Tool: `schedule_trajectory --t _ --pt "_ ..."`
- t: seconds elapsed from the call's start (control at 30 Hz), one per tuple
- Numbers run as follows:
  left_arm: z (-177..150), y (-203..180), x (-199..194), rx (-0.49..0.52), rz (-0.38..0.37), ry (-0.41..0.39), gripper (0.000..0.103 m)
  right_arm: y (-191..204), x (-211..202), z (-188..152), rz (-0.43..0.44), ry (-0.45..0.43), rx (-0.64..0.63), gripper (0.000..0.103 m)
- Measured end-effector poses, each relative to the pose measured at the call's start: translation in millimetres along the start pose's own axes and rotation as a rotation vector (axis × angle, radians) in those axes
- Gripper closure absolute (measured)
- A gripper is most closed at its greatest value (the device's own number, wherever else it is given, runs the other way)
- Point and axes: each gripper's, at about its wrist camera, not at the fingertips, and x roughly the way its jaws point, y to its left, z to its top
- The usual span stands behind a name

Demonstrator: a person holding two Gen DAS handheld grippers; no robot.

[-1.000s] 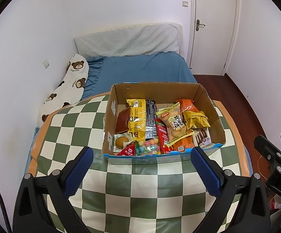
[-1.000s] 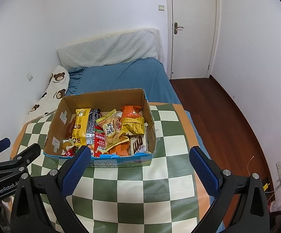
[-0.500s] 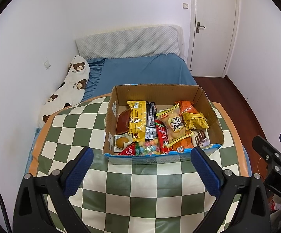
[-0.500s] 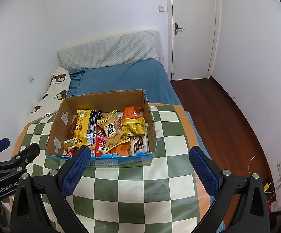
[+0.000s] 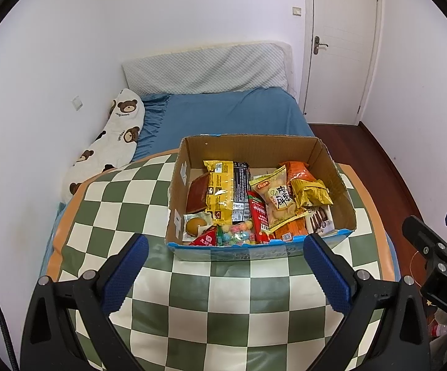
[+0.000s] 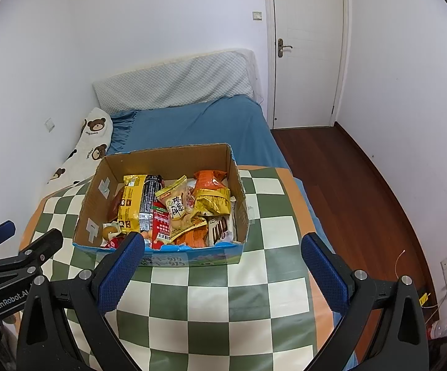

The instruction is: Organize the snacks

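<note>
The left tool (image 5: 226,262) is spread wide and grasps nothing, its two blue-padded fingers (image 5: 124,273) hanging above the green-and-white checked surface (image 5: 223,324), short of the cardboard box (image 5: 334,173) and touching neither it nor the cloth. In this left wrist view the box sits on the far half of the surface, its near blue-printed wall just beyond the fingertips, and it is full of snacks: a yellow packet (image 5: 222,190) lying along the middle, a red stick packet (image 5: 259,216), a pale rice-cracker bag (image 5: 277,196), an orange bag (image 5: 299,173), a gold crumpled bag (image 5: 311,193) and a small round pastry (image 5: 195,225) in the near left corner. The other tool shows at the right edge. Behind the surface lies a blue bed (image 5: 232,114). In the right wrist view, the right tool (image 6: 223,261) is likewise released and fully apart, holding nothing; its left pad (image 6: 121,273) overlaps the box's near left corner in the picture, though whether it touches cannot be told. The box (image 6: 239,185) stands ahead and slightly left.
</note>
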Motion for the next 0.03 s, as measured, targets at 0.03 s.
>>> schedule_trajectory --t 0.03 --pt "-0.1 0.5 -0.3 -0.001 -0.001 -0.001 0.0 -0.3 -0.1 -0.5 0.0 0.001 0.001 0.0"
